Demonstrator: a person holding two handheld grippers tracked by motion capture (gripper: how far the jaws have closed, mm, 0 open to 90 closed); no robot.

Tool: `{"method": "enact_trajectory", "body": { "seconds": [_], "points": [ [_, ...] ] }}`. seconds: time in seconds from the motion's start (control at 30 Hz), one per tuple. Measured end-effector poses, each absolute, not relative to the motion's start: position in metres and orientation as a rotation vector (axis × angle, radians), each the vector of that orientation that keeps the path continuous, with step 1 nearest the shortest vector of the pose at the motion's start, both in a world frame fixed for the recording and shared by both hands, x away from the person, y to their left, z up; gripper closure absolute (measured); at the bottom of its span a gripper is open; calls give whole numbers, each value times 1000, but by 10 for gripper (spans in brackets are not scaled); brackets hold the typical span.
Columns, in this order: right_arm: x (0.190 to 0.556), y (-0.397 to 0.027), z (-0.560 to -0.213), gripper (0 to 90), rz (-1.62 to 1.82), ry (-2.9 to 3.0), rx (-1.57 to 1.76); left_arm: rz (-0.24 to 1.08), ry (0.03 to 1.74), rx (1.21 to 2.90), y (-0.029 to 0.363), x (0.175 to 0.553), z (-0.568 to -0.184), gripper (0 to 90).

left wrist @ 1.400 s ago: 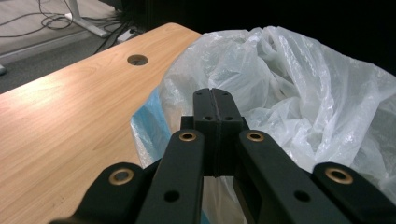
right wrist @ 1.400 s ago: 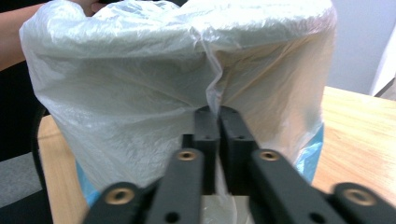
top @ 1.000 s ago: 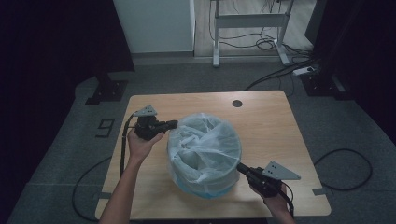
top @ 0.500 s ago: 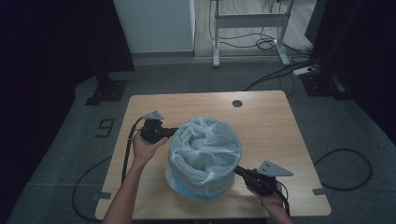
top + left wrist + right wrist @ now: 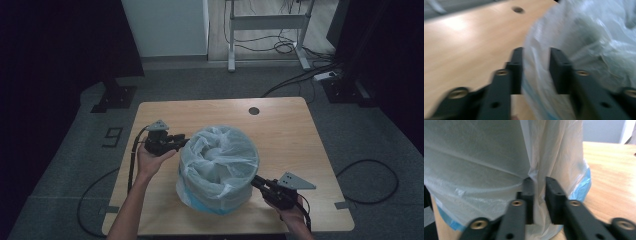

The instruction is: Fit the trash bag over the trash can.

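Observation:
A round blue bin lined with a translucent white plastic bag stands on the wooden table. My left gripper is at the bin's left rim. Its jaws have just been opening, and in the left gripper view they stand apart with loose bag film between them. My right gripper is low at the bin's near right side. Its jaws have also just been opening, with a hanging fold of the bag in the narrow gap. Blue bin wall shows under the film.
A round cable hole sits near the table's far edge. Behind the table are a metal desk frame, a white panel and floor cables. A black stand base lies far left on the carpet.
The left gripper has shifted slightly toward the near side along the bin's rim. The right hand and the bin have stayed about where they were.

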State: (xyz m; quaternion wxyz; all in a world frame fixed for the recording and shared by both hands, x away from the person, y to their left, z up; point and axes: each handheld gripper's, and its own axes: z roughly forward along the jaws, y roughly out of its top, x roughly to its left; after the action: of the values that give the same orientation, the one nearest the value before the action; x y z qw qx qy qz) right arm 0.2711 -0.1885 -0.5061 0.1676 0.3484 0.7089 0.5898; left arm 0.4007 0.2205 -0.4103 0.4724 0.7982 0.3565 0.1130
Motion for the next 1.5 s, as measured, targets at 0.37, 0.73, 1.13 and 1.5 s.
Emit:
{"method": "enact_trajectory", "body": {
  "seconds": [0.37, 0.73, 1.13, 1.5],
  "points": [
    [264, -200, -502, 411, 1691, 1939, 1019, 309, 720, 1895, 241, 377, -381, 385],
    [253, -220, -502, 399, 1751, 1909, 1024, 291, 508, 1944, 227, 359, -348, 351],
    [253, -228, -504, 408, 1764, 1903, 1051, 195, 386, 2113, 190, 366, -342, 356],
    [255, -226, -506, 411, 1759, 1917, 1065, 148, 339, 2255, 161, 381, -344, 402]
  ]
}}
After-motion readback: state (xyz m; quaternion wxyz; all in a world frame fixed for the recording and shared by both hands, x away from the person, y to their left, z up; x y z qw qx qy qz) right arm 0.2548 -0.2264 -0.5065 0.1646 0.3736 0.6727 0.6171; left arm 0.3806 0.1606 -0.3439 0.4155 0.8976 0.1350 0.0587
